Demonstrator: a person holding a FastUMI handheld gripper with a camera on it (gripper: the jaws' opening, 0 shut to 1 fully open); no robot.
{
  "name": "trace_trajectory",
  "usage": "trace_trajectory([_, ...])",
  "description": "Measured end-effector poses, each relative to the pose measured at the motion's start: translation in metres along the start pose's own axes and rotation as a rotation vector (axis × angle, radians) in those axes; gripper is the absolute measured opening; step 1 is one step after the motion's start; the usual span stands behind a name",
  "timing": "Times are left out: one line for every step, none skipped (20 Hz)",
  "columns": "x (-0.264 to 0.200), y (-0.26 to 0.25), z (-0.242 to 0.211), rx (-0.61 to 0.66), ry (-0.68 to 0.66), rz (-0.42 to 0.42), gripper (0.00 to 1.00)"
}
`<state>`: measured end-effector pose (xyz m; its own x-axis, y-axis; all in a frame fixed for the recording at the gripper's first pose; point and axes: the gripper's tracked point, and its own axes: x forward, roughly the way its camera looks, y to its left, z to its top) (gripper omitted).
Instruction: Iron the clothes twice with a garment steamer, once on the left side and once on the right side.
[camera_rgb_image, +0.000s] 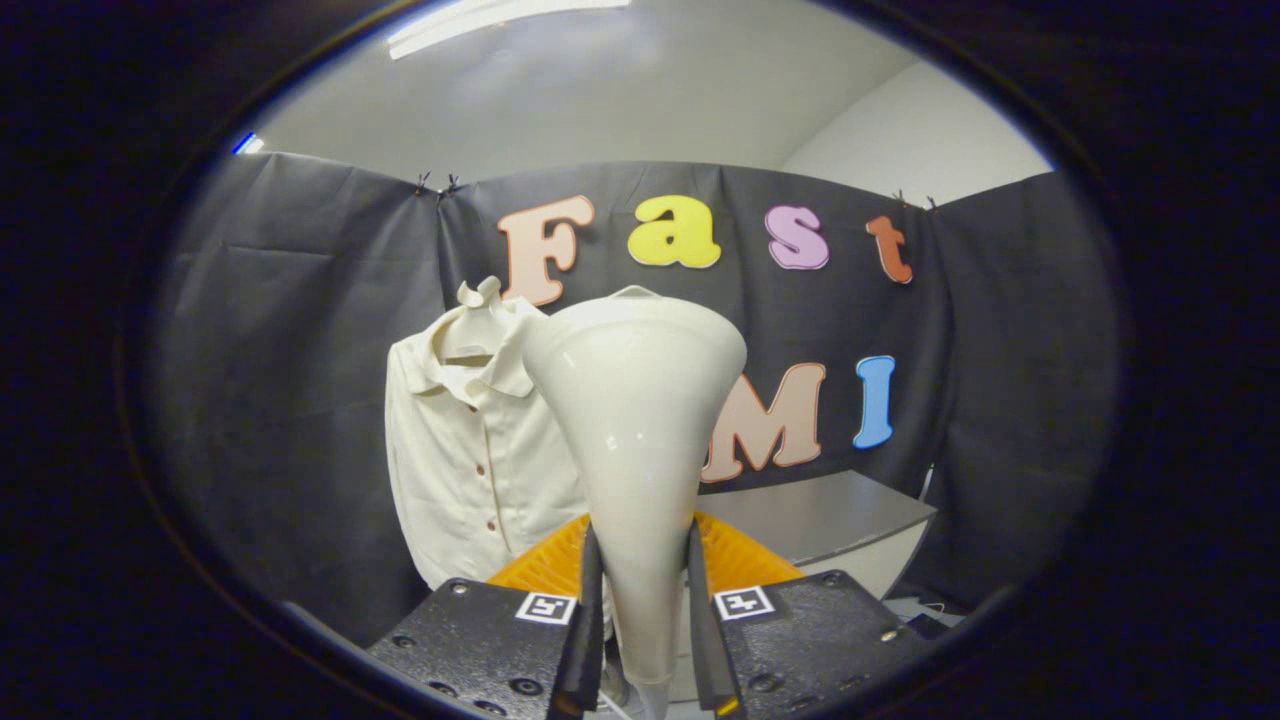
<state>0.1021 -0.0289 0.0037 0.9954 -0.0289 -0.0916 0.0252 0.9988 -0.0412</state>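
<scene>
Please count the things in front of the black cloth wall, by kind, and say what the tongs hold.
Shirt, cream, hanging beyond the tongs: 1
Garment steamer, cream, clamped between both fingers of the tongs: 1
Orange basket just behind the steamer: 1
Grey table to the right of the basket: 1
Total: 4

gripper (640, 610) camera looks forward, close behind steamer (635, 400), toward booth wall (280, 350).
</scene>
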Motion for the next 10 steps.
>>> trace_trajectory([-0.005,0.011,0.000,-0.006,0.000,-0.004,0.36])
trace_trajectory([-0.009,0.020,-0.002,-0.007,-0.001,-0.003,0.36])
trace_trajectory([-0.011,0.027,-0.003,-0.010,0.007,-0.009,0.36])
trace_trajectory([-0.013,0.031,-0.007,-0.019,0.018,-0.019,0.36])
trace_trajectory([-0.015,0.035,-0.009,-0.028,0.017,-0.028,0.36])
trace_trajectory([-0.016,0.039,-0.009,-0.031,0.025,-0.035,0.36])
trace_trajectory([-0.017,0.043,-0.009,-0.031,0.020,-0.038,0.36])
trace_trajectory([-0.017,0.047,-0.009,-0.030,0.021,-0.037,0.36])
trace_trajectory([-0.017,0.052,-0.008,-0.032,0.020,-0.030,0.36])
trace_trajectory([-0.017,0.057,-0.007,-0.033,0.010,-0.024,0.36])
